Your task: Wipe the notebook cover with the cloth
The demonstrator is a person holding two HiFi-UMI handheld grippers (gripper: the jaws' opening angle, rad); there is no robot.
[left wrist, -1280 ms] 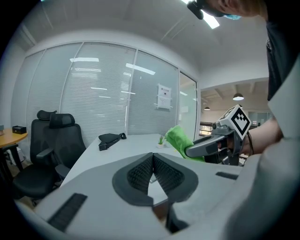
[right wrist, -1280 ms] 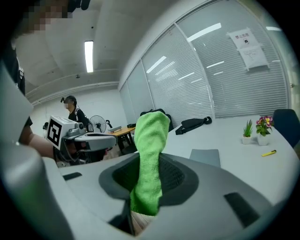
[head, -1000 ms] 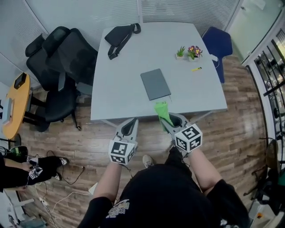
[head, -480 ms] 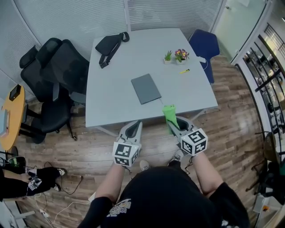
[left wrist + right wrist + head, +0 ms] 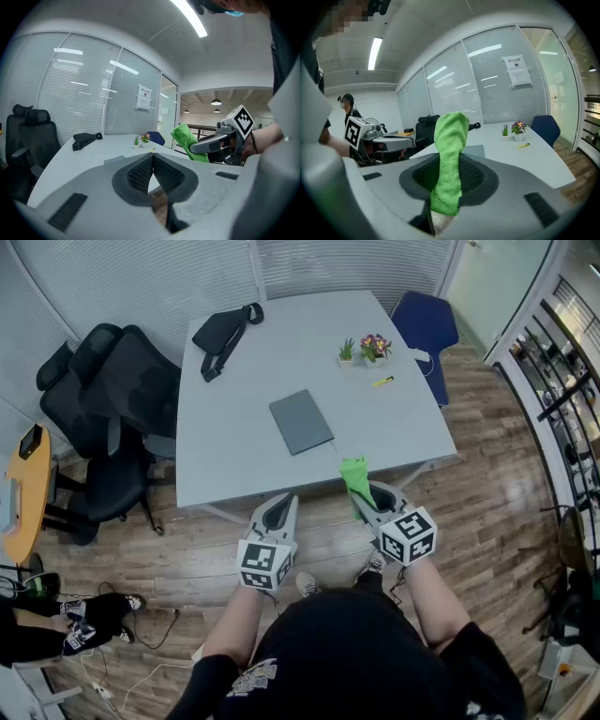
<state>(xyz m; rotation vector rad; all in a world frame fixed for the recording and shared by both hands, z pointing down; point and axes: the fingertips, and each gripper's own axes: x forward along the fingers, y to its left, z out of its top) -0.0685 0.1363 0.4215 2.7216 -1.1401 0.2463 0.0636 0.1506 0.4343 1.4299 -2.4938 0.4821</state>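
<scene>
Right hand-held gripper [image 5: 449, 174] clamps the green cloth [image 5: 451, 136] — left hand-held gripper [image 5: 153, 161] clenched shut.

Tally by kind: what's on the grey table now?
Black bag: 1
Notebook: 1
Potted plants: 2
Yellow pen: 1
Total: 5
The green cloth is off the table, in the right gripper.

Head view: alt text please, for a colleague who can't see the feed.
The right tool grips a green cloth by the near edge of a grey table, where a closed grey notebook lies with nothing touching it. The left tool, shut and empty, is held beside it above the wooden floor.
</scene>
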